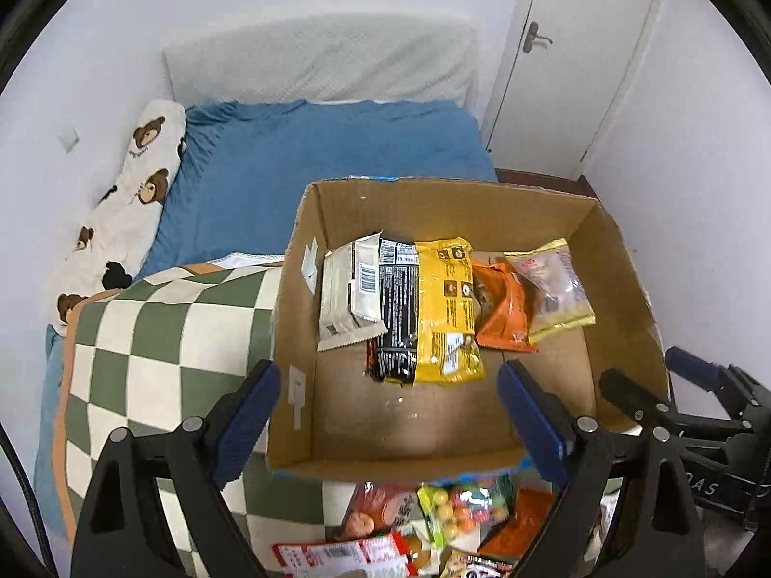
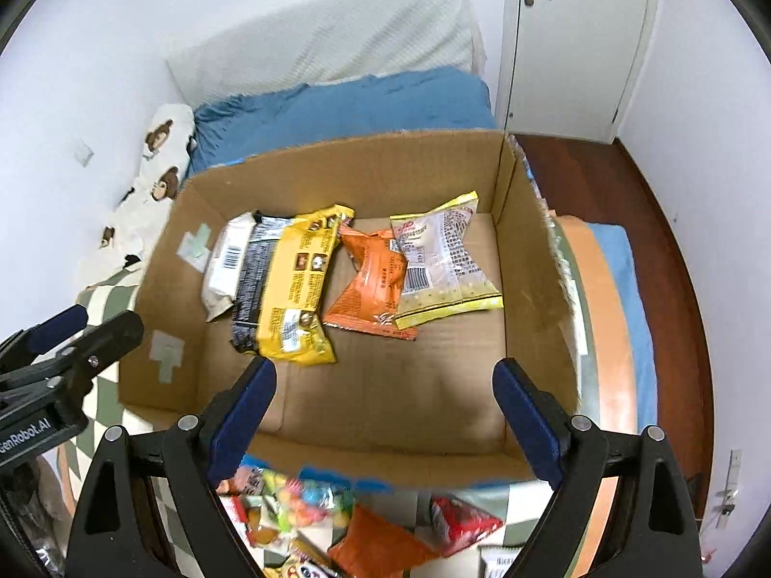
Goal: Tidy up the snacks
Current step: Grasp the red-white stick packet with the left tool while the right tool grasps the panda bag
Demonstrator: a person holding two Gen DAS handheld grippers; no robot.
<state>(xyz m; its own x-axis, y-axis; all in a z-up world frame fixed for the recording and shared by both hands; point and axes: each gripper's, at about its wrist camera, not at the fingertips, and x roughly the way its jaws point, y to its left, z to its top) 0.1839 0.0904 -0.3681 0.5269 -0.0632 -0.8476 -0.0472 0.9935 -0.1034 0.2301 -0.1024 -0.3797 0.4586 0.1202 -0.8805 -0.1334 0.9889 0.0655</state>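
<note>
Five snack packets lie side by side in the cardboard box, long axes running front to back. Left gripper and right gripper spread, holding nothing.

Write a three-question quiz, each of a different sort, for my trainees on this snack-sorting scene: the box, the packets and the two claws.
1. True or false: the left claw holds a packet.
2. Multiple choice: in the cardboard box, which packet lies farthest to the right? A) white packet B) yellow packet C) clear packet with yellow edges
3. Fill in: the orange packet lies partly under the ____ packet.

Key
1. False: both it and the right claw are open and hold nothing.
2. C
3. Clear, yellow-edged one. More loose snacks wait outside the box, on the checkered blanket.
</note>
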